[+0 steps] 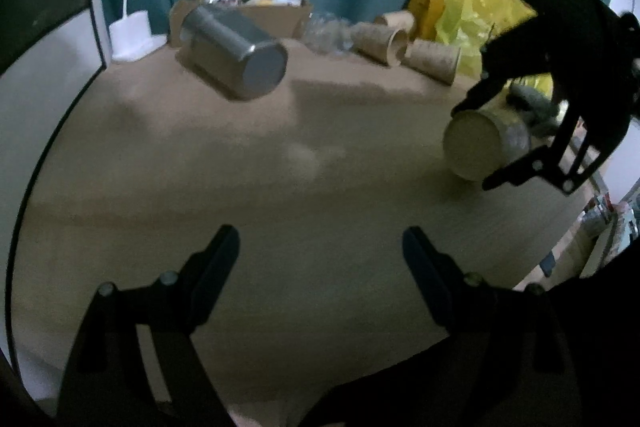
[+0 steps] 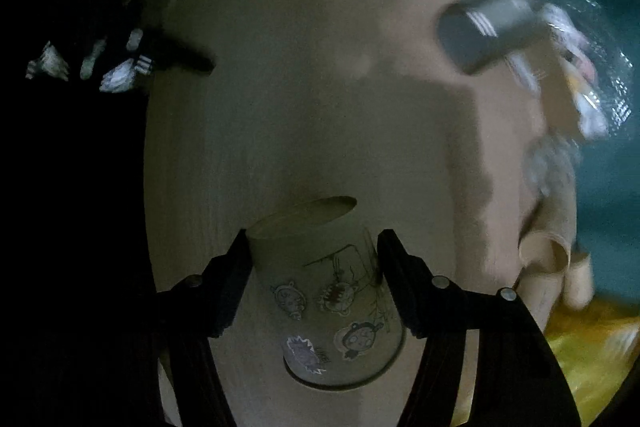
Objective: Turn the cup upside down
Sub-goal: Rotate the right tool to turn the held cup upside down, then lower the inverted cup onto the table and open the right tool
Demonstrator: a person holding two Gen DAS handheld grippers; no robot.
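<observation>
A beige paper cup (image 2: 328, 291) with cartoon stickers sits between the fingers of my right gripper (image 2: 312, 247), which is shut on it. In the left wrist view the same cup (image 1: 480, 143) is tilted on its side above the brown table (image 1: 280, 187), its flat base facing the camera, held by the right gripper (image 1: 476, 147). My left gripper (image 1: 320, 251) is open and empty, low over the near part of the table.
A metal can (image 1: 236, 55) lies on its side at the back left, also in the right wrist view (image 2: 488, 27). Behind it are a cardboard box (image 1: 240, 15) with a clear bag, cardboard tubes (image 1: 400, 43), a yellow bag (image 1: 468, 7) and a white lamp base (image 1: 130, 35).
</observation>
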